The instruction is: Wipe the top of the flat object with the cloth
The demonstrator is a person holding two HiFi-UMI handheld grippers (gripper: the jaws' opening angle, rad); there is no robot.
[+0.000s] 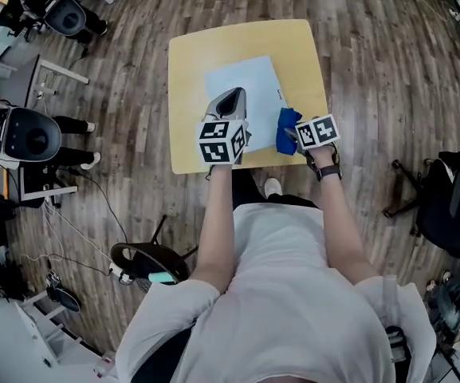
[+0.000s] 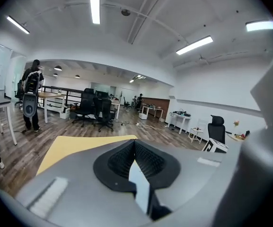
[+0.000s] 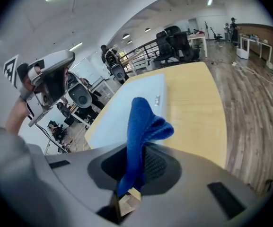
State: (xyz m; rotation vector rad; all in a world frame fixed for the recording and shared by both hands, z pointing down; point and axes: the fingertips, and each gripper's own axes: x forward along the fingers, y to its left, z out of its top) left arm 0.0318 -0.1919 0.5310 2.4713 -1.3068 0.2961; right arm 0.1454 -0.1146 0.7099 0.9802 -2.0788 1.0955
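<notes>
Two grippers sit at the near edge of a yellow table (image 1: 194, 62). The right gripper (image 3: 136, 169) is clamped on a blue cloth (image 3: 143, 122) that stands up from its jaws, just right of the pale blue sheet (image 1: 249, 82). The left gripper (image 2: 136, 174) has its jaws pinched on a thin pale strip, apparently the near edge of that sheet, which lies flat mid-table

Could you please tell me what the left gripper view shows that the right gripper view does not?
Only the left gripper view: the left claw, closed and seen from behind, and a black office chair by the white wall. Only the right gripper view: the blue cloth pinched in the right claw. Both: the yellow wooden table and brown plank floor.
</notes>
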